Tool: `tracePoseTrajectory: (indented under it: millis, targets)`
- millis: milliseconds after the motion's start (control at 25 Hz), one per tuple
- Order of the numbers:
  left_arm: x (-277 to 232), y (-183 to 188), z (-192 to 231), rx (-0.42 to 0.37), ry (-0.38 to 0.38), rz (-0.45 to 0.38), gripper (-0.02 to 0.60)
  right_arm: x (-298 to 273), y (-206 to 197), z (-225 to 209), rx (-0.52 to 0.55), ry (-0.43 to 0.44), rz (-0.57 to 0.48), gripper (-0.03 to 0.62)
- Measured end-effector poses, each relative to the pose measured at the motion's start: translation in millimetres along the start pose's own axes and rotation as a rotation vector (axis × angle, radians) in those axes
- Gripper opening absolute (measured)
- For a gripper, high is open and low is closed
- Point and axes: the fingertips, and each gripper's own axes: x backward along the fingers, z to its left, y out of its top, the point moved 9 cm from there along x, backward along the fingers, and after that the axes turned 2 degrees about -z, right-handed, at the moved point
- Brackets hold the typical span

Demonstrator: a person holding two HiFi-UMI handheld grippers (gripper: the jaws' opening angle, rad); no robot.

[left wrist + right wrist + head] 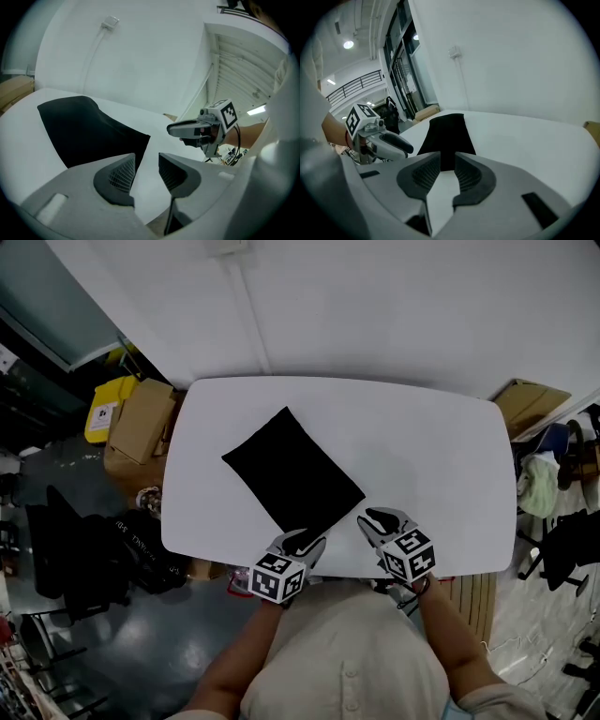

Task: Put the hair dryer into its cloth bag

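Note:
A black cloth bag (292,472) lies flat and slantwise on the white table (431,446), with its near corner toward the front edge. No hair dryer shows in any view. My left gripper (305,542) hovers just off the bag's near corner, jaws open and empty; the left gripper view has the bag (84,131) ahead to the left of them (146,161). My right gripper (375,519) stands to the right of that corner, jaws a little apart with nothing between them (447,164). The bag (447,133) lies straight ahead of it.
Cardboard boxes (141,418) and a yellow container (111,409) stand on the floor left of the table, with black bags (94,540) below them. More cardboard (530,401) and hanging clothes (539,479) are at the right. A white wall runs behind the table.

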Motion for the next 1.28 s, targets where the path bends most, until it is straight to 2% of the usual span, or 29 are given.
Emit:
tracePoseTrajectory:
  millis: [200,320,520,720,1280]
  targets:
    - [12,10,-2,-0.025,-0.004,-0.051,0.151,9,14,15,-0.064,0.006,-0.060,0.058]
    - [23,16,-4,-0.054,-0.001,-0.093,0.087,16,21,25,-0.080,-0.008,-0.096,0.034]
    - [39,23,-7,-0.090,-0.002,-0.147,0.028,25,28,43,-0.102,0.008,-0.145,0.031]
    - [54,28,-12,-0.135,-0.011,-0.198,0.010,33,33,60,-0.110,0.021,-0.185,0.031]
    - [140,69,-47,-0.272,-0.058,-0.552,0.011,82,71,109,-0.124,0.069,-0.368,0.026]
